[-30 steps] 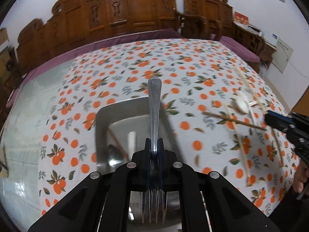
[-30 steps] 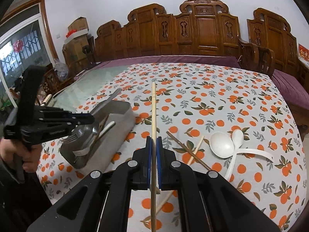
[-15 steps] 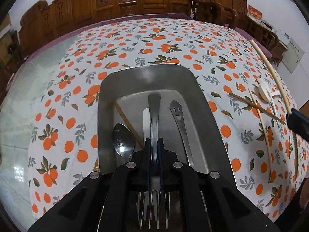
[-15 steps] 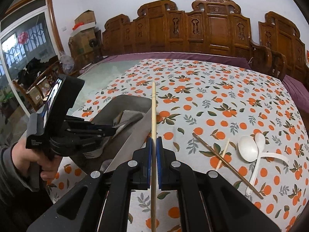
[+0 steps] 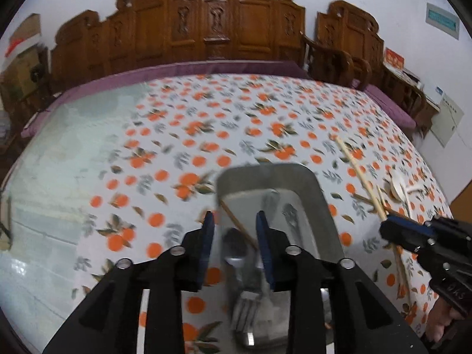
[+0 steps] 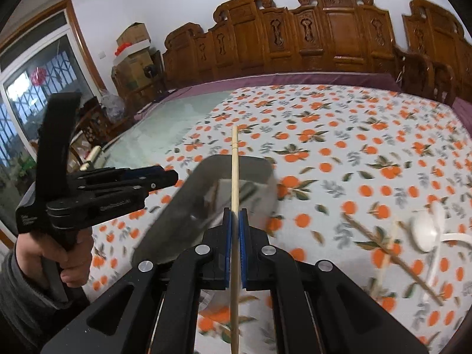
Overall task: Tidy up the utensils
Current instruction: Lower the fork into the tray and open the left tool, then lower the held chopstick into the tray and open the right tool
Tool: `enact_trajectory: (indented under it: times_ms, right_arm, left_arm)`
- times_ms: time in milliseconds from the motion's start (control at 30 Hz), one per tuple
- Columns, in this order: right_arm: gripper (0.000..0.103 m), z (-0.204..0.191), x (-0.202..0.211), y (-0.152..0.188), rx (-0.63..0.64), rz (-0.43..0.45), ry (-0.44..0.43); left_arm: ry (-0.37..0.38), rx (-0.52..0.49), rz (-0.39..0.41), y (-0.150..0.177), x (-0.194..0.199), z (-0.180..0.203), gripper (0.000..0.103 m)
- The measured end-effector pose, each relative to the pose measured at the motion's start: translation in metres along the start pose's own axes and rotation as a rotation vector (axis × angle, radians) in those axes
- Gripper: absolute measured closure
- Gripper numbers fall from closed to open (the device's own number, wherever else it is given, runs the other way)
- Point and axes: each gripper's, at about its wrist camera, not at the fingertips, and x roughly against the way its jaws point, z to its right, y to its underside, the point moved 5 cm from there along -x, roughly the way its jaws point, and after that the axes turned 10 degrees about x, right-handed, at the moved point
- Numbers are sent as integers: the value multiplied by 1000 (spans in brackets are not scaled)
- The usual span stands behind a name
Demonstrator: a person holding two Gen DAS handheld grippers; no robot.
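left tool point(image 5: 234, 236) just opened, empty, over tray point(image 5: 321, 206); right tool point(image 6: 235, 236) grips chopstick point(image 6: 234, 171)

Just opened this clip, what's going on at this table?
A person is sorting utensils into a metal tray with a gripper in each hand. The left gripper has just been opening; nothing is between its jaws, and a fork lies in the tray below it. The right gripper is shut on a pale chopstick, held over the tray. More chopsticks and white spoons lie on the tablecloth.
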Motion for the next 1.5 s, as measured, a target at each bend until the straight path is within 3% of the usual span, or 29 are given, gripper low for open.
enact_trajectory:
  times_ms: [267, 533, 833, 1067, 1200, 1267, 1333, 1433, 1500]
  right_arm:
    - [97, -16, -41, -18, -78, -4, -59]
    - [97, -26, -76, -8, -57, -61, -6]
    - [96, -34, -84, 5, -15, -94, 12]
    - [96, -30, -68, -2, 40, -71, 13]
    - [96, -14, -32, -3, 88, -21, 47]
    - [96, 2, -10, -1, 109, -17, 72]
    - [96, 22, 10, 3, 127, -17, 105]
    - [82, 54, 36, 14, 151, -34, 163]
    - [77, 74, 47, 25, 164, -51, 205]
  left_arm:
    - [-42, 62, 34, -11, 11, -41, 72]
    - [-57, 88, 44, -14, 16, -60, 72]
    - [-54, 86, 53, -15, 20, -58, 71]
    - [-47, 73, 53, -12, 19, -47, 70]
    - [-28, 59, 54, -8, 20, -32, 69]
    - [-23, 31, 58, -6, 21, -22, 55]
    - [-20, 1, 67, -5, 23, -11, 55]
    - [-1, -10, 67, -3, 24, 2, 54]
    - [5, -25, 69, 0, 24, 11, 45]
